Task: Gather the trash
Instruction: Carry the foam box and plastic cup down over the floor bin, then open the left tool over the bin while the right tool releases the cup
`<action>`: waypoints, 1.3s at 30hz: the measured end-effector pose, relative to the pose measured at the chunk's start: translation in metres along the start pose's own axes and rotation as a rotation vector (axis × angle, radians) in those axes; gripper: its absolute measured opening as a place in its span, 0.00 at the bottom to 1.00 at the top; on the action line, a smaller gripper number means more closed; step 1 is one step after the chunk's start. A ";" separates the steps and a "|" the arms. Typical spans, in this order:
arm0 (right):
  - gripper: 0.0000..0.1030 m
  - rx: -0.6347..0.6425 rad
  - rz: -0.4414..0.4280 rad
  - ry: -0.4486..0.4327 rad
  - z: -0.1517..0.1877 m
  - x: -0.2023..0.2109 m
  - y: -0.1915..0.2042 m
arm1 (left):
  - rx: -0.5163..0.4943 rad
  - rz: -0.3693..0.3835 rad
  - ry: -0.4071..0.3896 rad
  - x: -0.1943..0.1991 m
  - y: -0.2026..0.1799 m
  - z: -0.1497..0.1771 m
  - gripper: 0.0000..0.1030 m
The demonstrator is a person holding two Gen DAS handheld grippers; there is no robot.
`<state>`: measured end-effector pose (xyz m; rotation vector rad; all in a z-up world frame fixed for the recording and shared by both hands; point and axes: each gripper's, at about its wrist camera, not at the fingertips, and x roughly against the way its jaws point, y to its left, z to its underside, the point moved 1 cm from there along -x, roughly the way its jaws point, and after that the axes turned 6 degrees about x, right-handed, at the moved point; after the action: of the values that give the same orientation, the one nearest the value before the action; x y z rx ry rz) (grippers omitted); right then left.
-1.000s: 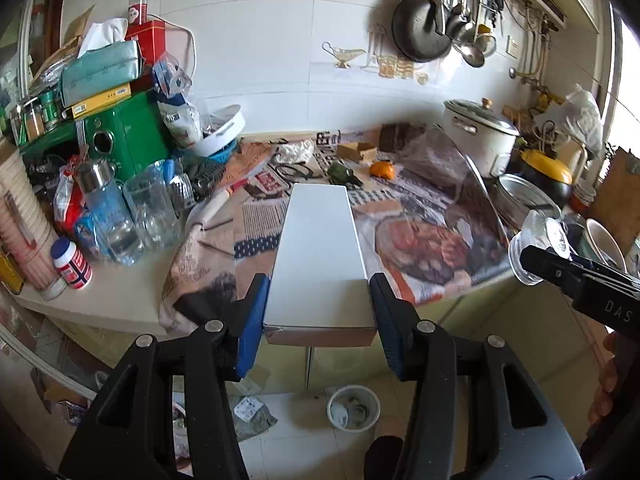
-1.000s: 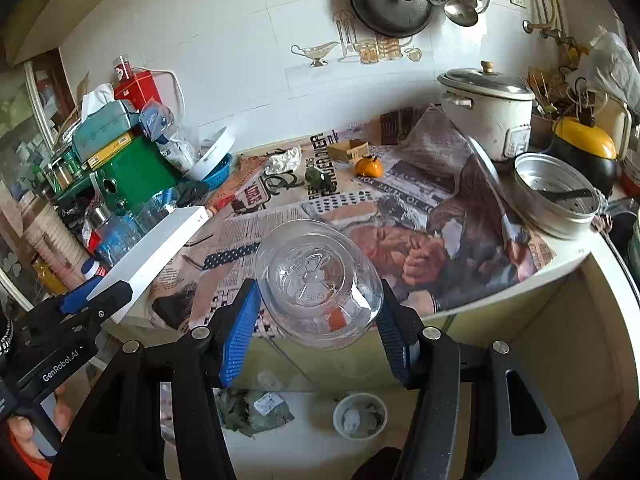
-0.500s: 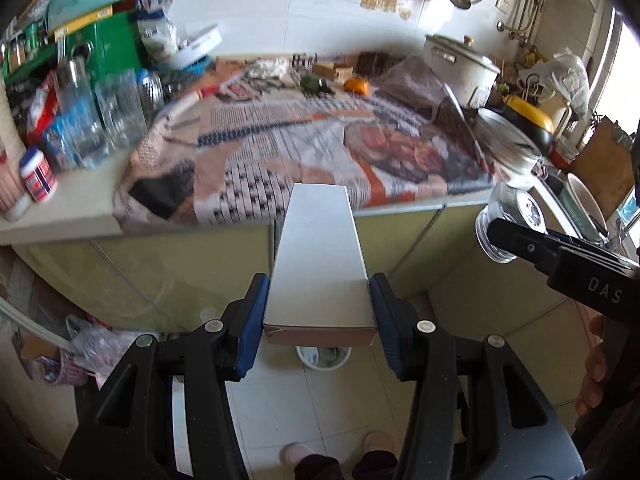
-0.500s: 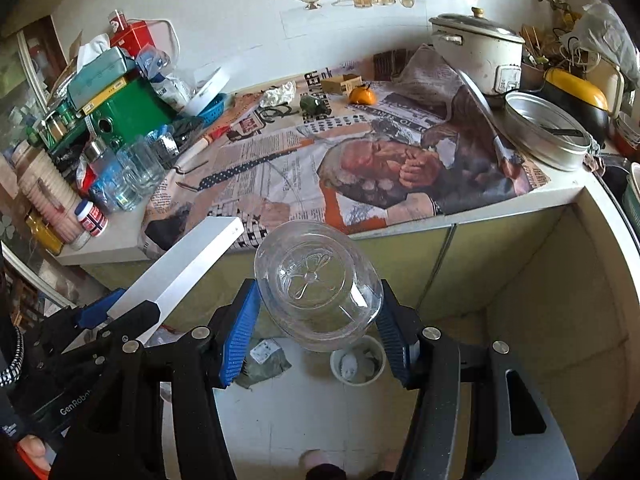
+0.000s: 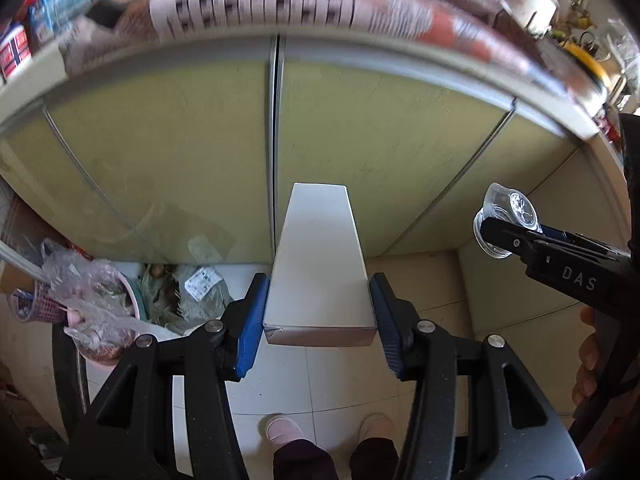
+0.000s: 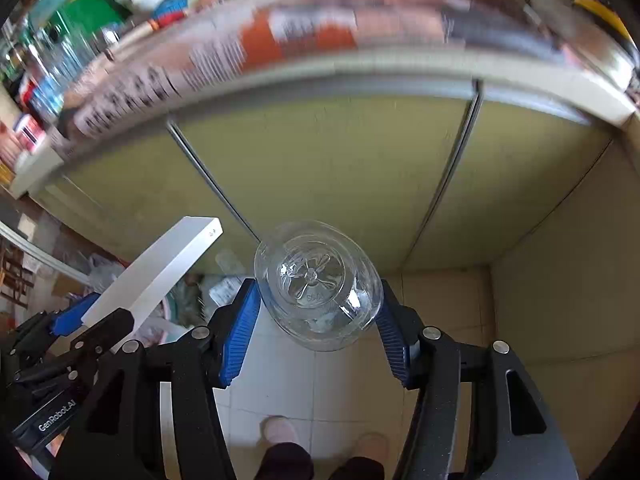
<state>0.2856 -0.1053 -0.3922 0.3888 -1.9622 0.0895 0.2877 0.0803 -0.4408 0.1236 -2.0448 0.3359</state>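
Note:
My left gripper [image 5: 320, 316] is shut on a long white box [image 5: 318, 256] and holds it in the air before the yellow-green cabinet doors. The box also shows at the left of the right wrist view [image 6: 160, 268]. My right gripper [image 6: 318, 320] is shut on a clear plastic bottle [image 6: 316, 284], its base facing the camera. The bottle and right gripper also show in the left wrist view [image 5: 506, 220]. Both are held low, over the tiled floor.
A pink bin [image 5: 120, 312] with plastic bags stands on the floor at the lower left, beside a bag of scraps [image 5: 192, 288]. Cabinet doors [image 5: 360, 152] stand ahead under the newspaper-covered counter [image 5: 260, 4]. The person's feet [image 5: 282, 430] are below.
Both grippers have dropped from counter height and tilted down toward the floor and cabinet front. The box and the bottle stay gripped.

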 end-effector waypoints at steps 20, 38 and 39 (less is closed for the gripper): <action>0.59 0.002 -0.167 0.197 0.004 -0.153 -0.021 | 0.035 -0.035 0.119 -0.150 0.010 0.023 0.49; 0.60 -0.024 -0.100 0.129 -0.007 -0.125 -0.049 | -0.016 -0.012 0.202 -0.195 -0.039 0.011 0.65; 0.60 -0.027 -0.098 0.126 -0.008 -0.121 -0.049 | -0.021 -0.015 0.197 -0.188 -0.040 0.009 0.65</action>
<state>0.3515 -0.1218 -0.5039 0.4507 -1.8155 0.0243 0.3793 0.0290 -0.6024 0.0894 -1.8514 0.3053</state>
